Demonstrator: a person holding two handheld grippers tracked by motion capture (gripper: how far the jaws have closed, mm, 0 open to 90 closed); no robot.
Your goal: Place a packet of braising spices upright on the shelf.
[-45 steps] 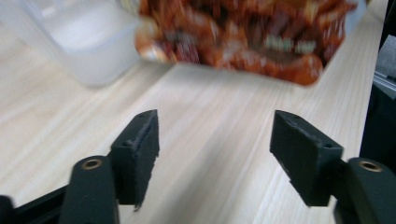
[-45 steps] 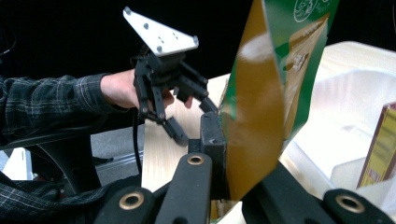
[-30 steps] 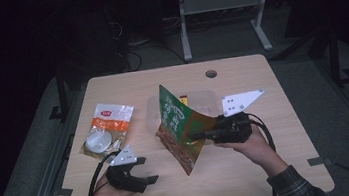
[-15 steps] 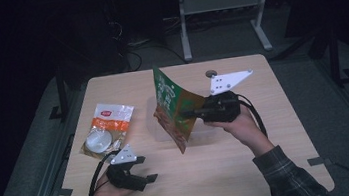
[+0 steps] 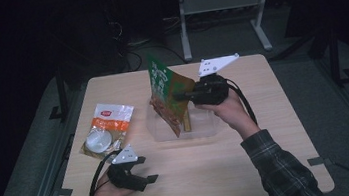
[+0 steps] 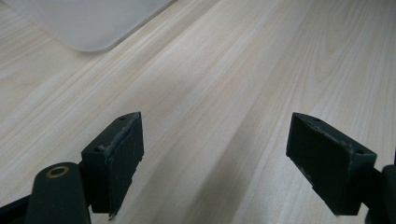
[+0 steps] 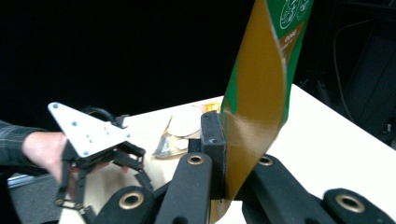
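My right gripper (image 5: 178, 97) clamps the green-orange snack bag (image 5: 168, 96), held upright above the clear tray (image 5: 201, 131), mid table. Left gripper (image 5: 146, 169) w/ jaws wide, nothing betw., near left on table (image 5: 263, 97).

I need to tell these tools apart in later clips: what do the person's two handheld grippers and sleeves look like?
Both are black, with two flat black jaws on linked bars joined by brass-ringed pivots. The left gripper and right gripper each carry a pale grey three-cornered plate dotted with small holes, and trail a black cable. The sleeves are dark plaid.
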